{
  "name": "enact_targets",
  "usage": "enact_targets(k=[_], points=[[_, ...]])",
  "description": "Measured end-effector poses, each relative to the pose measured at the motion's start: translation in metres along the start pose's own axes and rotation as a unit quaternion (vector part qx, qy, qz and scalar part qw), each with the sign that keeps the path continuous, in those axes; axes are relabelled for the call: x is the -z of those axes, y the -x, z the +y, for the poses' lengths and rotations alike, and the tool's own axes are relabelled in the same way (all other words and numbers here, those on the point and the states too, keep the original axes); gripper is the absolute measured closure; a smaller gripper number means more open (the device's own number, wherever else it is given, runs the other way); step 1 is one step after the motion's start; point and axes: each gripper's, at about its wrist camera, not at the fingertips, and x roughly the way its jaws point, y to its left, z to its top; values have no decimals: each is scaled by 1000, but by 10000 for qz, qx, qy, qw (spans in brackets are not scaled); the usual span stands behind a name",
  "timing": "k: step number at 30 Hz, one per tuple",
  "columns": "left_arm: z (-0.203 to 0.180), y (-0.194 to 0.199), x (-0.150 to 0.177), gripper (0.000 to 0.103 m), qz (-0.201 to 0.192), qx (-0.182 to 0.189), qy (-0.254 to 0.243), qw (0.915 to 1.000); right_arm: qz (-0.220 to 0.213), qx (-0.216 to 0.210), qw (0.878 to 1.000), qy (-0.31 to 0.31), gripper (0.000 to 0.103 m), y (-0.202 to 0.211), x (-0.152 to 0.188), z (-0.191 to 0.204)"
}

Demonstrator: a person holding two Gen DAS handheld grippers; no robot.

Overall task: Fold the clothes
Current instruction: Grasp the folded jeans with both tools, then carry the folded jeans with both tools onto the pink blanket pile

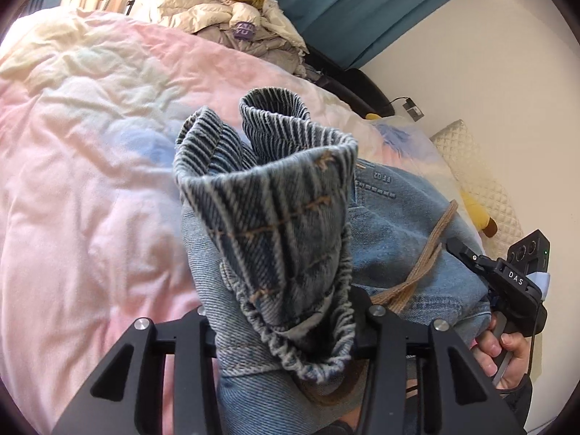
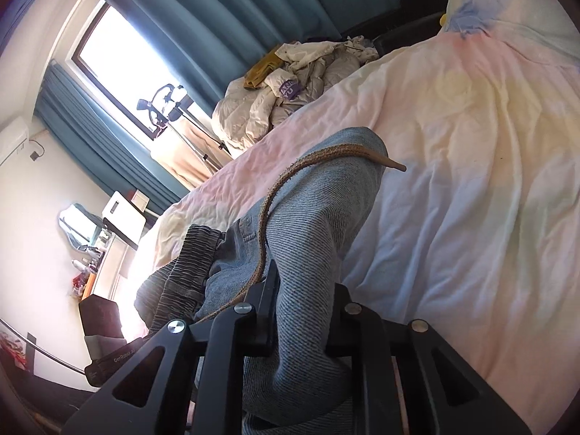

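pastel pink bed point(image 1: 90, 181) fills the room under teal curtains point(image 2: 224, 18). jeans point(image 1: 398, 224) are lifted just above it, bunched between both tools. left gripper point(image 1: 286, 322) jaws clench the elastic waistband point(image 1: 275, 195); right gripper point(image 2: 302, 311) jaws clench a denim fold beside the brown drawstring point(image 2: 290, 177).

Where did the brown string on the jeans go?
The brown drawstring lies draped over the top of the jeans held up above the pink bed cover; its tip pokes out toward the bed in the right wrist view.
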Motion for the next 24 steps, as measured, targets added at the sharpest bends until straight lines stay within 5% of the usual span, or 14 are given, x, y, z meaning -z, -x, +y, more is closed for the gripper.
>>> enact_targets(k=[5, 12, 24], points=[[-41, 6, 3, 60, -12, 295, -380, 9988, -455, 194, 9987, 96, 87, 72, -10, -8], [-165, -18, 11, 60, 200, 878, -1120, 9896, -1236, 643, 9902, -63, 87, 201, -12, -46], [-352, -38, 88, 60, 845, 1759, -2488, 9487, -2385, 1847, 9512, -657, 87, 401, 57, -113]])
